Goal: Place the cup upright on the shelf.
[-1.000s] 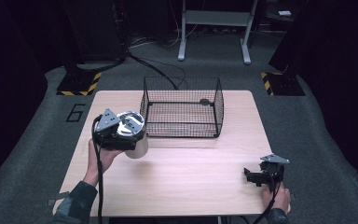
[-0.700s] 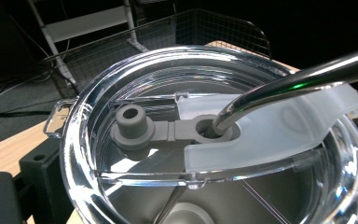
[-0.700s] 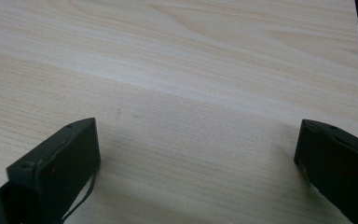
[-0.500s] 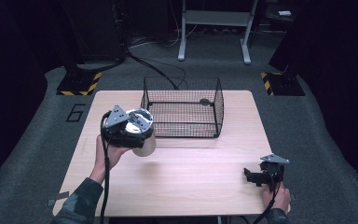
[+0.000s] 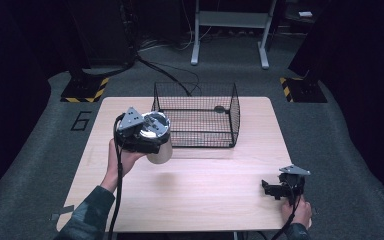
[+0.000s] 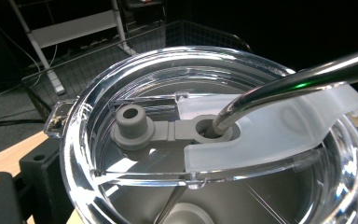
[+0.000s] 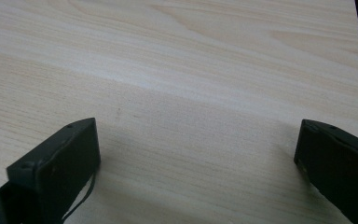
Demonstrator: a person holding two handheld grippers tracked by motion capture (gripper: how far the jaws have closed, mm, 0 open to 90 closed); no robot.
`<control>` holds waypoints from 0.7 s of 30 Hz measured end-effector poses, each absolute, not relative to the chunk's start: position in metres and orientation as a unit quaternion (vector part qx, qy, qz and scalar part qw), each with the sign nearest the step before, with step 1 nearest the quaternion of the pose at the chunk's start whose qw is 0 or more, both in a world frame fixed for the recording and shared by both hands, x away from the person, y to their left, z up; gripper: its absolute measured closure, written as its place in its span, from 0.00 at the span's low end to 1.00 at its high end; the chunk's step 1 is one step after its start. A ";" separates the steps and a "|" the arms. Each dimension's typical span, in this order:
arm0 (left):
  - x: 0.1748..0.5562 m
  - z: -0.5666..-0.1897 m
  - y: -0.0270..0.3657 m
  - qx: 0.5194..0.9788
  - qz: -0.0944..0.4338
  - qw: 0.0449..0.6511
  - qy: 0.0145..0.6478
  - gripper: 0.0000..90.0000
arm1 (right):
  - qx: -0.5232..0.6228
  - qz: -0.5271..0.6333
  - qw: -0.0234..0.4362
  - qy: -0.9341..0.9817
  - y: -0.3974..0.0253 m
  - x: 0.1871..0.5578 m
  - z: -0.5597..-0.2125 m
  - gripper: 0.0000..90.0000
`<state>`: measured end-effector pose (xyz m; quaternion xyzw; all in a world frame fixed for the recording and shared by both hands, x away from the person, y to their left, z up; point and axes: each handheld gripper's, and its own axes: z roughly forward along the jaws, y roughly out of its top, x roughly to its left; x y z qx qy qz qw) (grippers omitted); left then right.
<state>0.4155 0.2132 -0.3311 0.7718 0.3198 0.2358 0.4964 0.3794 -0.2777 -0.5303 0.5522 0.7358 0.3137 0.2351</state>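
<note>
High view, left side: the left hand-held gripper holds a steel tumbler off the desk, just beside the front left corner of the wire basket.
High view, right side: the right hand-held gripper sits low at the desk's front right corner, well apart from the tumbler.
Left gripper view, lid: a clear lid caps the tumbler; a metal straw runs through a grey stopper under a frosted flap.
Left gripper view, grip: the jaws are hidden behind the tumbler, yet it hangs from them, so I judge them clamped on its body.
Right gripper view: the two black jaws stand wide apart over bare wood, holding nothing.
Step, judged: carrying the tumbler toward the basket.
Doing it well: lift high enough to clear the basket's rim, keep the tumbler level so the straw does not snag the wire, and lower before letting go.
</note>
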 end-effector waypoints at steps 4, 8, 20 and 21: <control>0.419 -0.327 0.208 0.771 0.240 0.498 0.316 0.04 | 0.552 0.314 0.235 0.736 -0.278 0.379 -0.530 0.00; 0.424 -0.323 0.204 0.772 0.238 0.499 0.312 0.04 | 0.552 0.314 0.235 0.736 -0.278 0.379 -0.530 0.00; 0.434 -0.313 0.190 0.773 0.235 0.503 0.308 0.04 | 0.552 0.314 0.235 0.736 -0.278 0.379 -0.530 0.00; 0.436 -0.311 0.189 0.776 0.236 0.501 0.303 0.04 | 0.552 0.314 0.235 0.736 -0.278 0.379 -0.530 0.00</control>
